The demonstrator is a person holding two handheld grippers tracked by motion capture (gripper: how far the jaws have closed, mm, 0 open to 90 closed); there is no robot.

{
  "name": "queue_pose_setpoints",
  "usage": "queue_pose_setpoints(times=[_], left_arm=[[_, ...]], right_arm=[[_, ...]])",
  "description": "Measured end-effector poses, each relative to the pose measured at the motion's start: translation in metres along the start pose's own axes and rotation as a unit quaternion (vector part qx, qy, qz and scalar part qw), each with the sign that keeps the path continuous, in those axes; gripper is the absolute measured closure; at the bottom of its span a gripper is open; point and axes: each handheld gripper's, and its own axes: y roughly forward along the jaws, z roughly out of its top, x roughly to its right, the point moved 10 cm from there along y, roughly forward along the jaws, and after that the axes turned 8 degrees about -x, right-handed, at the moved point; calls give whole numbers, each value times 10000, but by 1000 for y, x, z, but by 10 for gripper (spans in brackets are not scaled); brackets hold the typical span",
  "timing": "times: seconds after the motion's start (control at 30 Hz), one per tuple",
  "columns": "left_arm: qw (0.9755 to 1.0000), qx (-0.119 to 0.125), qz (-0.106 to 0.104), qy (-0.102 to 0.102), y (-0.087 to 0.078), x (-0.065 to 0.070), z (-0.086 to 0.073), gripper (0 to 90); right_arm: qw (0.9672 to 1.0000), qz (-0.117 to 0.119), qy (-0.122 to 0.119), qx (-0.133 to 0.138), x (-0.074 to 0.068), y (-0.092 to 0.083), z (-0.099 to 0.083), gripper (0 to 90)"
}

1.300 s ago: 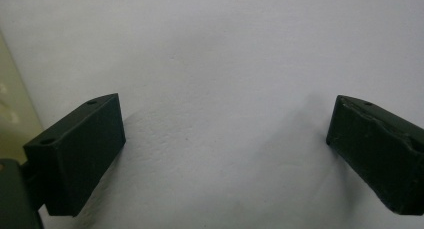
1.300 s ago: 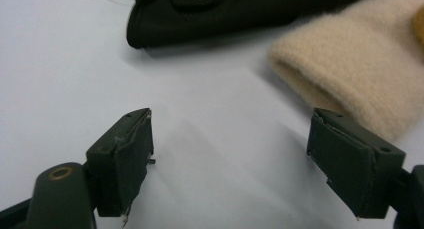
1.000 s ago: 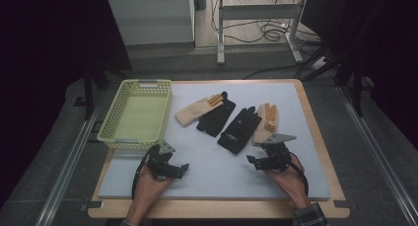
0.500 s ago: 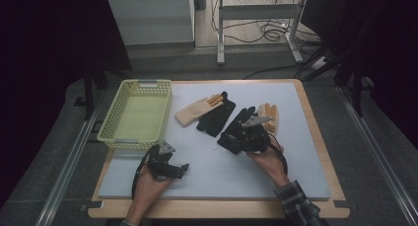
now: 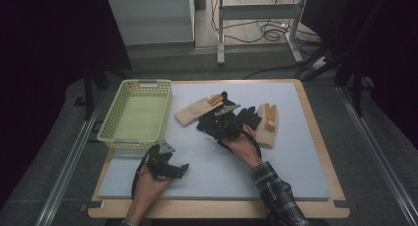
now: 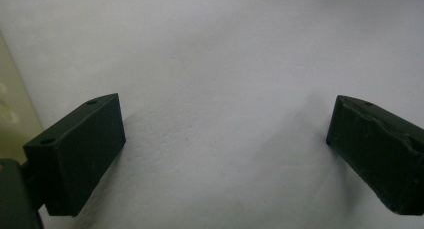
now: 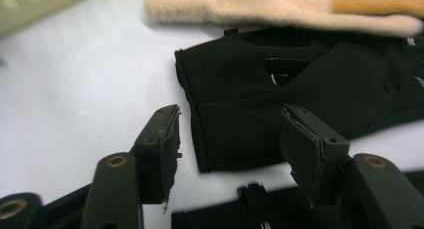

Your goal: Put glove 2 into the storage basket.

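Note:
Two pairs of gloves lie at the back middle of the white mat (image 5: 296,157). A beige glove with orange fingertips (image 5: 192,111) lies left, its mate (image 5: 268,127) lies right, and two black gloves (image 5: 249,116) sit between them. My right gripper (image 5: 217,123) hovers over the black gloves. In the right gripper view, its jaws (image 7: 231,116) have just been opening and stand apart around the cuff of a black glove (image 7: 235,134), pads not pressing. The beige glove (image 7: 280,9) lies beyond. My left gripper (image 5: 180,168) rests open near the front left, nothing between its jaws (image 6: 225,104).
A yellow mesh basket (image 5: 111,122) stands at the back left of the mat, its corner seen in the right gripper view (image 7: 40,1) and its wall (image 6: 10,114) in the left gripper view. A second black glove (image 7: 225,219) lies under the right gripper.
My right gripper has moved from the front right of the mat leftward and back, onto the black gloves. The left gripper has stayed where it was.

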Motion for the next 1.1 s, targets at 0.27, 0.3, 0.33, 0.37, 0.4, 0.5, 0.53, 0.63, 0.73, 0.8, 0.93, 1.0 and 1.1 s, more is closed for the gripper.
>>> queue_pose_setpoints(times=[0.27, 0.3, 0.33, 0.37, 0.4, 0.5, 0.53, 0.63, 0.73, 0.8, 0.93, 1.0, 1.1], left_arm=[[10000, -1, 0, 0, 0, 0, 0, 23], [10000, 0, 1, 0, 0, 0, 0, 23], [10000, -1, -1, -1, 0, 0, 0, 23], [10000, -1, -2, -1, 0, 0, 0, 23], [10000, 0, -1, -4, 0, 0, 0, 23], [10000, 10, -5, -12, 0, 0, 0, 23], [10000, 7, 1, 2, 0, 0, 0, 23], [10000, 20, 2, -12, 0, 0, 0, 23], [10000, 5, 3, 9, 0, 0, 0, 23], [10000, 22, 2, -14, 0, 0, 0, 23], [10000, -8, 0, 5, 0, 0, 0, 23], [10000, 4, -6, -6, 0, 0, 0, 23], [10000, 5, -5, -5, 0, 0, 0, 23]], right_arm=[[9986, -411, -292, -167, 3, 8, 2, 851], [9985, -430, -266, -194, 5, 6, 3, 857], [9983, -471, -293, -171, 6, 1, 6, 859], [9988, -403, -266, -102, 5, -7, 9, 860], [9991, -336, -248, -53, 3, -12, 12, 860], [9995, -128, -262, 82, -11, -32, 17, 859], [9994, -60, -329, 124, -19, -39, 17, 859], [9980, 464, -409, 106, -48, -54, 7, 828], [9960, 753, -451, 147, -66, -61, -5, 621], [9975, 522, -420, 211, -59, -62, -8, 565], [9998, -47, -95, 159, -26, -48, -10, 471], [9996, -260, 68, 127, -11, -35, -10, 375], [9985, -468, 298, 13, 3, -12, -10, 284]])
